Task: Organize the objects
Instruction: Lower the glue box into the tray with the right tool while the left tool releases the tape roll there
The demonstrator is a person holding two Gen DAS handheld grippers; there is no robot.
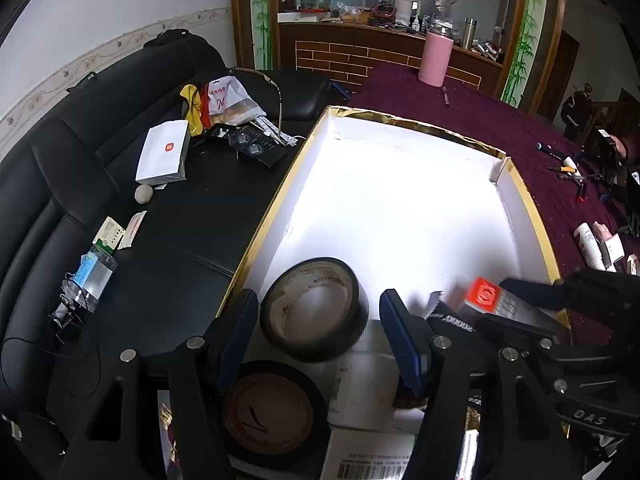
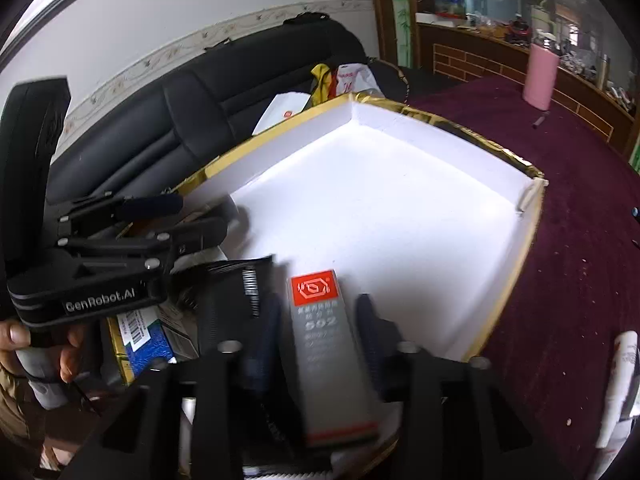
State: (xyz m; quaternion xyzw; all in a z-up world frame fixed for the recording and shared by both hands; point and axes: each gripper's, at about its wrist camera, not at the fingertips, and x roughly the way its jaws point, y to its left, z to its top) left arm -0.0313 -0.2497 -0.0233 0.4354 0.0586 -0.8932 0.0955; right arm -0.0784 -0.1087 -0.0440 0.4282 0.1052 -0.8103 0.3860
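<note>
Box (image 1: 400,200): white inside, gold foil along the rim. Tabletop (image 1: 460,108): deep maroon cloth. Sofa (image 1: 80,152): black, glossy. Tape roll (image 1: 316,308) between the blue pads (image 1: 402,340) of the left gripper (image 1: 316,336): black outside, pale tan core. Second tape roll (image 1: 268,412) below it: black with a brown core. Slim carton (image 2: 324,344): grey with an orange-red square bearing a white emblem, and a red stripe at the near end. Tumbler (image 1: 435,58): pink. Small box (image 1: 164,156) on the sofa: white with an orange square logo. Wall (image 1: 100,8): white, with a pale floral border band. Wooden frame (image 1: 524,32) behind: painted green bamboo.
</note>
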